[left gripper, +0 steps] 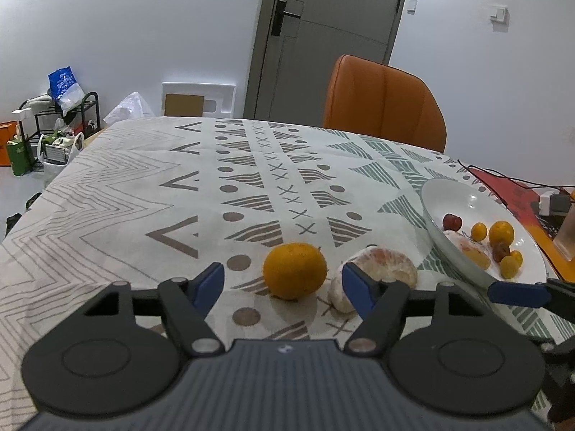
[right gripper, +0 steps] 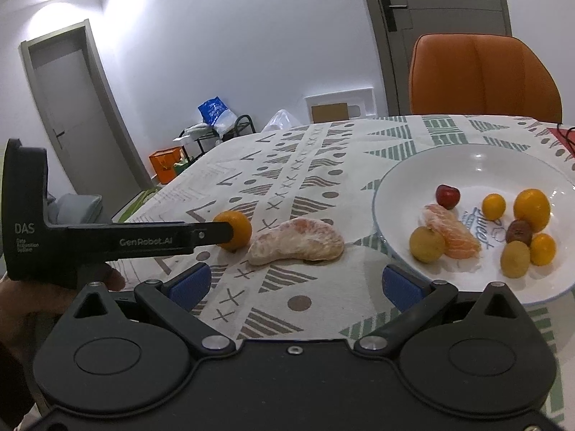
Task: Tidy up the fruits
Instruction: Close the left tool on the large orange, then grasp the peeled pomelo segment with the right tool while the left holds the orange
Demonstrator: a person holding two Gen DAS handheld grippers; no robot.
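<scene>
An orange [left gripper: 294,270] lies on the patterned tablecloth just ahead of my open left gripper [left gripper: 282,285], between its blue fingertips. A peeled citrus segment [left gripper: 381,273] lies right of it, by the right fingertip. In the right wrist view the orange [right gripper: 235,230] is partly hidden by the left gripper's finger [right gripper: 143,241], and the segment [right gripper: 296,242] lies ahead of my open, empty right gripper [right gripper: 294,285]. A white plate [right gripper: 478,158] at the right holds a cherry [right gripper: 447,196], another segment [right gripper: 452,233] and several small yellow and orange fruits.
An orange chair [left gripper: 384,102] stands at the table's far side. Cables and a red mat [left gripper: 517,194] lie beyond the plate [left gripper: 452,194]. A rack with bags [left gripper: 57,129] stands on the floor at the left. The right gripper's blue fingertip [left gripper: 517,292] touches the plate's near rim.
</scene>
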